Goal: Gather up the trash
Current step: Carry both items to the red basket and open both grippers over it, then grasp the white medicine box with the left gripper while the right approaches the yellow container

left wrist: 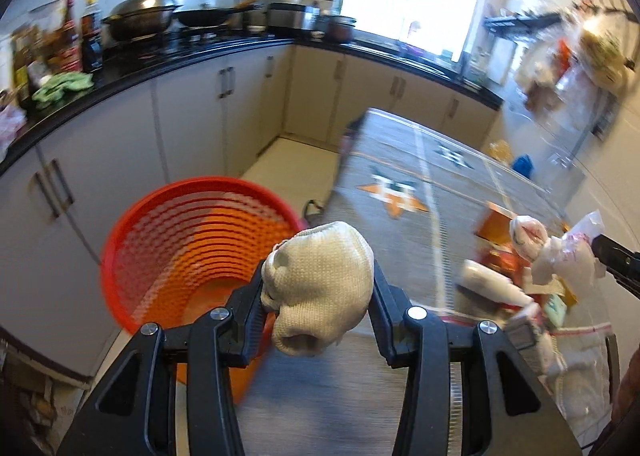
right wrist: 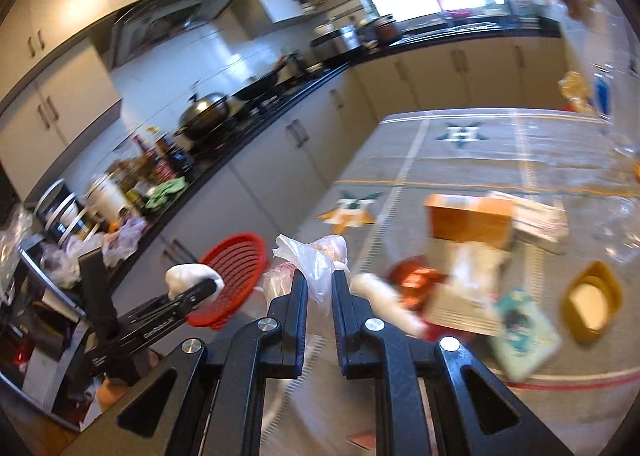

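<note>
My left gripper (left wrist: 318, 292) holds a balled knit glove (left wrist: 320, 288), fingers (left wrist: 250, 306) pinching its sides, just above the red basket (left wrist: 160, 224) beside the counter's (left wrist: 400, 160) near-left edge. I judge it light, soft and compressible; a mid-body pinch suits it. My right gripper (right wrist: 320, 284) pinches a thin plastic bag (right wrist: 308, 256), slippery and limp, by its gathered film.

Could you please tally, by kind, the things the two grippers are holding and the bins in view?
Knitted cloth bundle, in the left gripper: 1
Clear plastic bag, in the right gripper: 1
Red mesh basket: 1
Total: 3
</note>
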The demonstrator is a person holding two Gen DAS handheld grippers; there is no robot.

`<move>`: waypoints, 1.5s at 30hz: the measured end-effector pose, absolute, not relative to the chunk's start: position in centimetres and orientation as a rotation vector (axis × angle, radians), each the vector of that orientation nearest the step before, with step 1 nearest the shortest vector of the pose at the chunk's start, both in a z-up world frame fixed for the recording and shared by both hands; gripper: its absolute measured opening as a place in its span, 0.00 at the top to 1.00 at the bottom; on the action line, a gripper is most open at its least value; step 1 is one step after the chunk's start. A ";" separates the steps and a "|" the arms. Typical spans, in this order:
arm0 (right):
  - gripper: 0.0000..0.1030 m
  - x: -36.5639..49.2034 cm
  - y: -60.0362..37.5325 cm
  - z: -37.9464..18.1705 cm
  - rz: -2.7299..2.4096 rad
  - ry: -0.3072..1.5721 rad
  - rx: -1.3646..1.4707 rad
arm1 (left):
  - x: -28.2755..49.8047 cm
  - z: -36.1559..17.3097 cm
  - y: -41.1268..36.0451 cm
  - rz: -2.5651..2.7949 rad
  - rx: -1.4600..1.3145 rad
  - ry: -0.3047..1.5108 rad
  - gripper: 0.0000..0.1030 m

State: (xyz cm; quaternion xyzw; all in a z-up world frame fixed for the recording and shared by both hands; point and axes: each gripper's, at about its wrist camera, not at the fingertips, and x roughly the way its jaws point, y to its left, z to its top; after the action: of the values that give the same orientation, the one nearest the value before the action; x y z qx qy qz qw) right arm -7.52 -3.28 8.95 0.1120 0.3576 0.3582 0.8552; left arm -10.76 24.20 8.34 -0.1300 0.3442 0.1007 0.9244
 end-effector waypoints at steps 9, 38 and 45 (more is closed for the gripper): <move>0.87 -7.0 7.0 7.9 0.901 0.812 0.191 | -12.2 6.0 31.1 0.317 -0.334 0.738 0.57; 0.58 -6.7 11.0 5.6 0.898 0.822 0.156 | -12.2 4.7 31.9 0.328 -0.349 0.762 0.37; 0.51 -9.1 3.4 5.6 0.824 0.774 0.187 | -11.7 5.6 25.7 0.207 -0.286 0.764 0.31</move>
State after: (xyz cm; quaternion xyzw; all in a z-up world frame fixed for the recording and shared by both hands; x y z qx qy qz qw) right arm -9.10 3.39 5.64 0.0883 0.3661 0.3897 0.8404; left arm -11.73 25.73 5.59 -0.1389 0.3709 0.1004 0.9127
